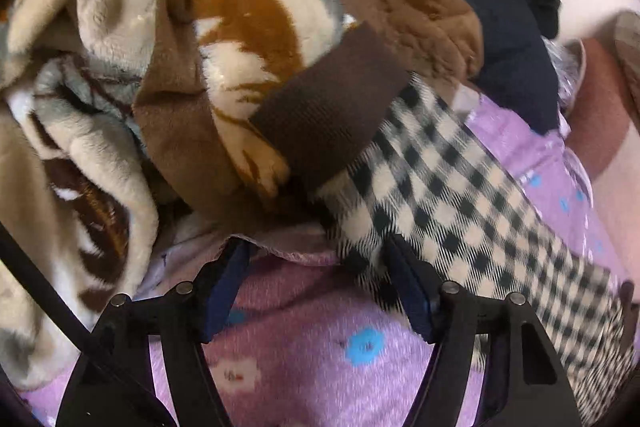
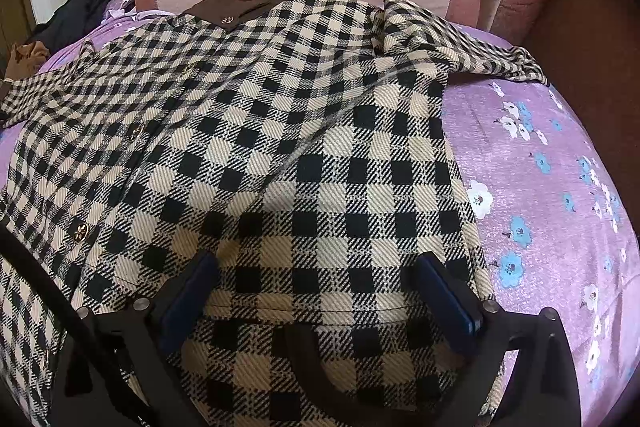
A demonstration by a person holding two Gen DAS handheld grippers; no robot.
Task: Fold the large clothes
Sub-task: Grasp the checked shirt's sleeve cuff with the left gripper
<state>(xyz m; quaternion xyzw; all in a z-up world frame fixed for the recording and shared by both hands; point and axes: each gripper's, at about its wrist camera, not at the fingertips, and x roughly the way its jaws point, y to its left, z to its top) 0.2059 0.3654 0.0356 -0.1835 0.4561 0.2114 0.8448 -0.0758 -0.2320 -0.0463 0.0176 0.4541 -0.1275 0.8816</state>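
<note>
Both tongs (image 1: 320,291) (image 2: 316,291): black frames, blue finger pads (image 2: 450,293), silver screws, black cable

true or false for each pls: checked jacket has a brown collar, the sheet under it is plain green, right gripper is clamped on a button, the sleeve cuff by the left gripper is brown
1. The checked jacket has a brown collar. True.
2. The sheet under it is plain green. False: it is purple with blue and white flowers.
3. The right gripper is clamped on a button. False: its jaws stand wide open over the jacket's hem, gripping nothing.
4. The sleeve cuff ahead of the left gripper is brown. True.
</note>
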